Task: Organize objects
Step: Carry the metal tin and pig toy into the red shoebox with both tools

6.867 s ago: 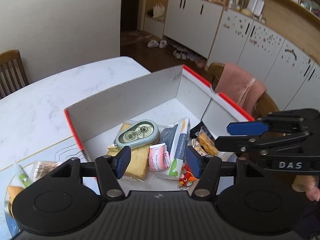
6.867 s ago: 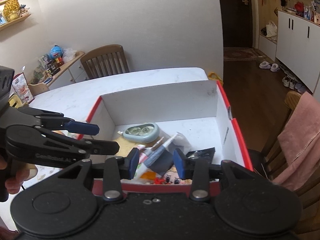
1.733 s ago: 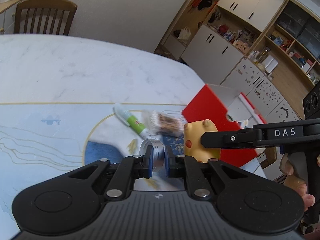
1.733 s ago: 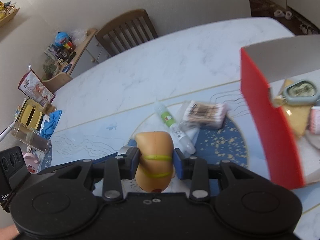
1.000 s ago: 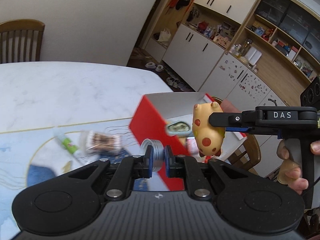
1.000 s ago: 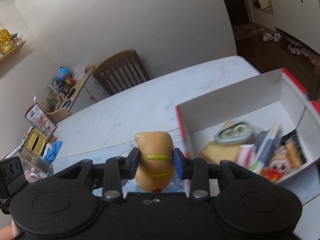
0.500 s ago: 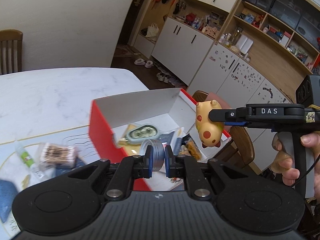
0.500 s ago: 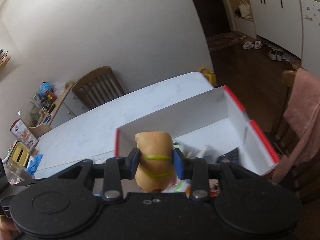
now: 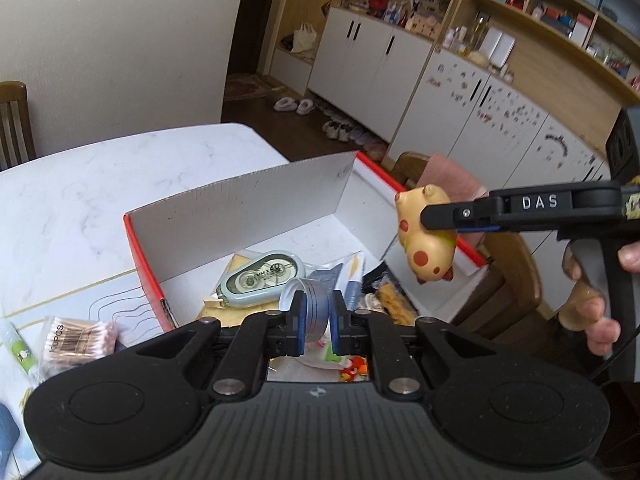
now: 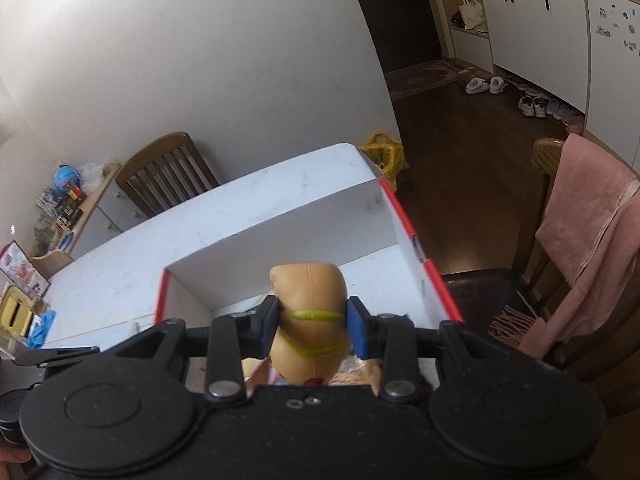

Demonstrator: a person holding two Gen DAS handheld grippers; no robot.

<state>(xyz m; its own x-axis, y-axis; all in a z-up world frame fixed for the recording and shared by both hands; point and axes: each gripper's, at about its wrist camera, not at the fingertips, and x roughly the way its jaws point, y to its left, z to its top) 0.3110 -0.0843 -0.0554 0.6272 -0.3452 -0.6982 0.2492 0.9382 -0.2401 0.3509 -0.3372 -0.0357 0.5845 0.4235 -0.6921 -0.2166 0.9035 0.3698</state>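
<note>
L gripper [image 9: 316, 322]: fingers nearly together, blue pads clamped on the flat faces of a small silver tape roll [image 9: 310, 304], which stands on edge between them. Roll hangs above the near end of the red box [image 9: 146, 258], over the stuff already inside.

R gripper [image 10: 312, 326]: fingers partway apart, blue pads pressing both sides of a tan spotted toy animal [image 10: 310, 316] w/ yellow-green bands round its body. In the left wrist view the same toy [image 9: 426, 240] sits in the air over the box's right wall, head up, red-brown spots facing the cam; a hand [image 9: 592, 300] grips the R tool's handle.

Inside the box: pale green correction-tape dispenser [image 9: 262, 278] lying flat on a yellowish piece, plus some packets & wrappers beside it, partly hidden by the L fingers.

Outside the box, on the white marble table [image 9: 100, 184], left of the red wall: pack of cotton swabs [image 9: 76, 342] and, just beyond it at the frame edge, a white-green tube [image 9: 18, 350]. Chair w/ pink cloth [image 10: 588, 232] stands near the box's right side.
</note>
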